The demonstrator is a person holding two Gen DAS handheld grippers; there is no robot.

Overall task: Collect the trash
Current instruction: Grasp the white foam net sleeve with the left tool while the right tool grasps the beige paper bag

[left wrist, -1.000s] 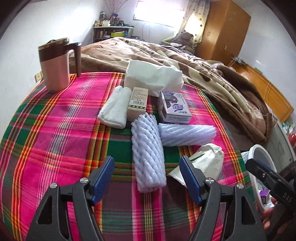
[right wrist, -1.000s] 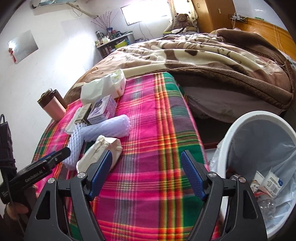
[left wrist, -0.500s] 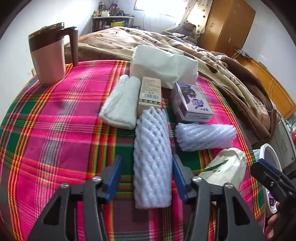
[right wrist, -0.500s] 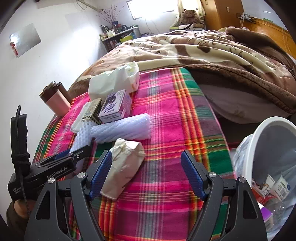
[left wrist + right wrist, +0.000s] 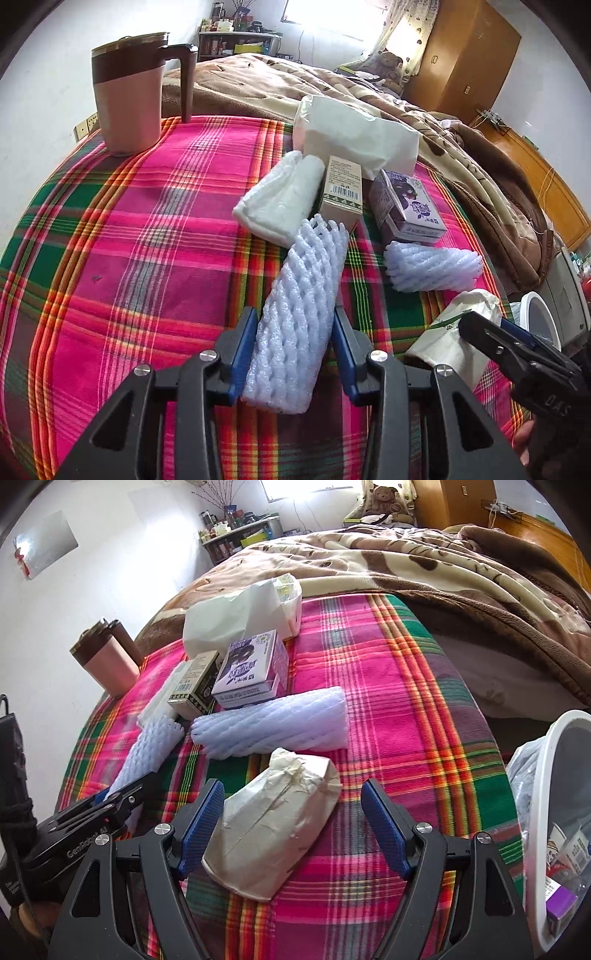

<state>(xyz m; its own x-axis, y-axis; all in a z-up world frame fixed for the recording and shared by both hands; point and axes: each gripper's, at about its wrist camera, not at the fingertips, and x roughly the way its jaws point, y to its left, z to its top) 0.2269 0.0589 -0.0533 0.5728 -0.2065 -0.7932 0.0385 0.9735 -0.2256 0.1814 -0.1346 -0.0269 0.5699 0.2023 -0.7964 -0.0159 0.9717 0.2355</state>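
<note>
Left gripper point(image 5: 293, 352): we are closing it on the near end of the foam net sleeve point(image 5: 301, 312); both blue pads are pressing against the sleeve's sides.
Foam net sleeve: it is lying on the plaid cloth of the counter point(image 5: 147, 240), its long axis running straight ahead from our left gripper and leaning a little to the right, with its far end touching the brown carton point(image 5: 341, 192).
Right gripper point(image 5: 291, 829): we are holding it wide apart around the crumpled paper bag point(image 5: 275, 823); the left pad is just beside the bag, the right pad well clear of it, so nothing is gripped yet.
Paper bag: it is lying between the right gripper's fingers, long axis angled forward and to the right, near end closest to us.
Key relation: the white bin point(image 5: 546, 812) is standing off the counter's right edge, so the right gripper is the nearer one; we judge the sleeve will have to cross over the bag's side to reach it.
Other trash: a second foam sleeve point(image 5: 273, 727) is lying crosswise just beyond the bag, with the purple box point(image 5: 251, 672) behind it.
Not trash, we judge: the pink mug point(image 5: 129, 96) is standing upright at the far left corner.
Risk: the soft foam could be squashing and slipping as we are lifting.
</note>
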